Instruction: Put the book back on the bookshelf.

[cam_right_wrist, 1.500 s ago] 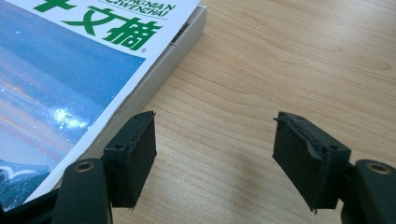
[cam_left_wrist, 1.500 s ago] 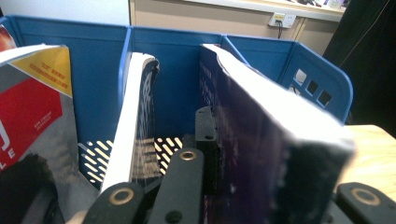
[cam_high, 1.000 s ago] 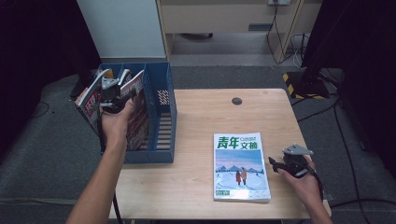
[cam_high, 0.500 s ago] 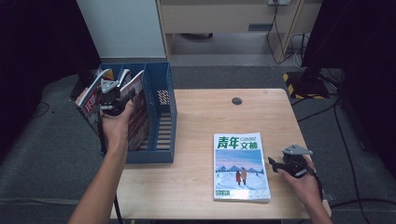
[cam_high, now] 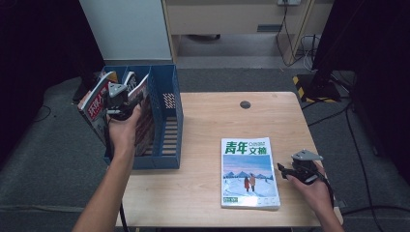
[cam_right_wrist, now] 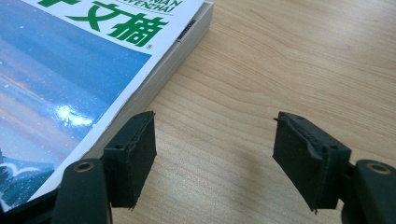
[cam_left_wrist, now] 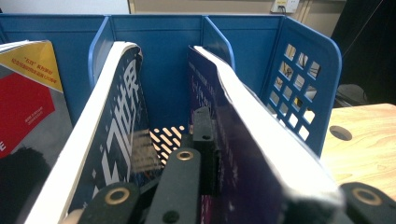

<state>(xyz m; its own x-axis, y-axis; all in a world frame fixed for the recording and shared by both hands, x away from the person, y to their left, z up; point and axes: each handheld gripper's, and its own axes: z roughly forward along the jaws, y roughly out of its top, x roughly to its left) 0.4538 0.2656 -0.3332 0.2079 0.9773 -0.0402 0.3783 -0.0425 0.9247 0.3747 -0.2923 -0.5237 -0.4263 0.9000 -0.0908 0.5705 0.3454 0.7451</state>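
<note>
1. my left gripper [cam_high: 117,99] is up inside the blue file box [cam_high: 167,121] at the table's left edge; its jaws are clamped on a dark magazine [cam_left_wrist: 243,154] that stands in the middle compartment, leaning to the right.
2. in the left gripper view i see one black jaw flat against the near face of that magazine, with the pages running up and away past it; the far jaw sits at the bottom right, on the other side of the pages.
3. just left of it, in the same compartment, a second magazine [cam_left_wrist: 112,140] with a white edge and large white characters leans the other way, so the two form a v with the box's slotted floor between them.
4. in the leftmost compartment stands a red and yellow magazine [cam_high: 94,104], tilted outward.
5. the rightmost compartment, behind the lattice wall [cam_left_wrist: 299,93], has nothing i can make out in it.
6. my right gripper [cam_right_wrist: 215,154] rests low over the table [cam_high: 203,188] near its right front corner, jaws apart and holding nothing; bare wood lies between the pads.
7. its left jaw sits just beside the right edge of the snow-scene magazine [cam_high: 249,171], which lies flat, cover up, green title at the top; i cannot tell whether they touch.
8. a round hole [cam_high: 245,104] marks the table's far side.
</note>
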